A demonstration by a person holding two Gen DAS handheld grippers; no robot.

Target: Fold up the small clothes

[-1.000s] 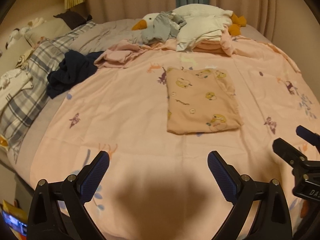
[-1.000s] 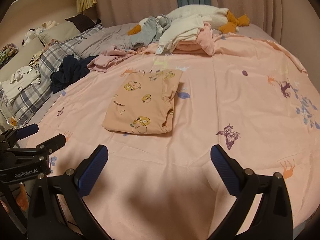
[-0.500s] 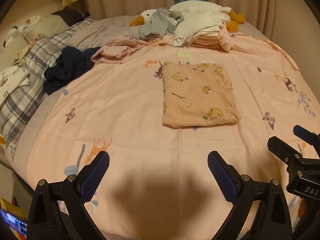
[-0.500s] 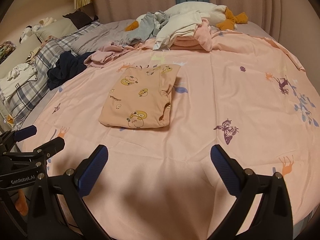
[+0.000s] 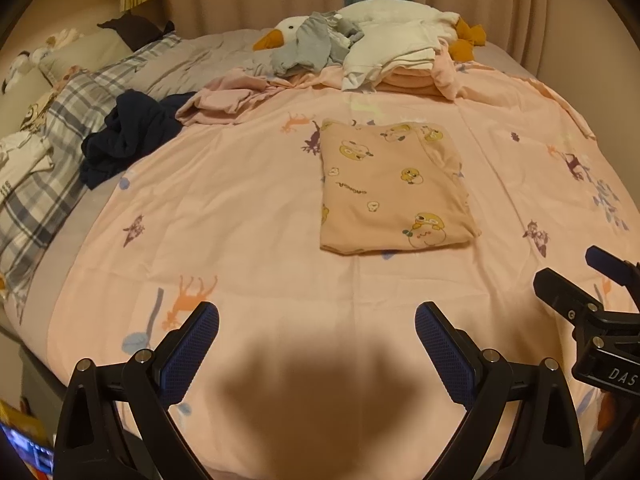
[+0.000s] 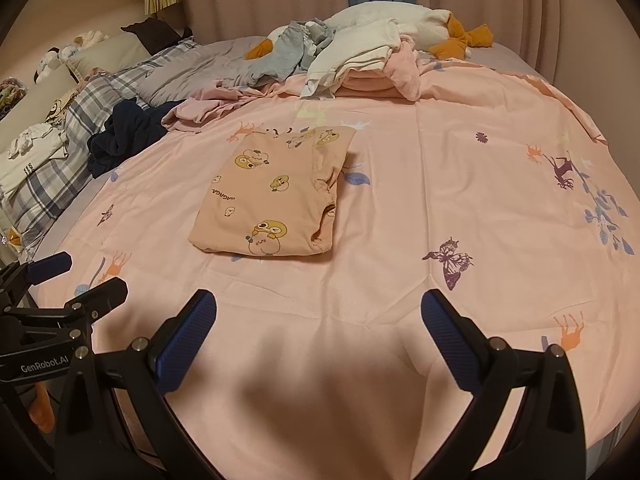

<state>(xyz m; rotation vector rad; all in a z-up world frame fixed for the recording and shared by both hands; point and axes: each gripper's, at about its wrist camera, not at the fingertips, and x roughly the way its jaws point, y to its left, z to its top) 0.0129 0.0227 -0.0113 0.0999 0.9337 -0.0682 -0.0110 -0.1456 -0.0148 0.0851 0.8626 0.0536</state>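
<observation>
A peach cartoon-print garment [image 5: 394,196] lies folded into a neat rectangle mid-bed on the pink bedspread [image 5: 240,200]. Both the left tongs [image 5: 316,344] and right tongs [image 6: 318,336] hang spread apart and empty, well short of it. That fold looks finished; the next move likely calls for reaching to the unfolded heap [image 6: 352,60] at the bed's far side.

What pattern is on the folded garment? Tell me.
Peach folded garment with yellow cartoon duck-like prints; clearest in the right wrist view.
</observation>
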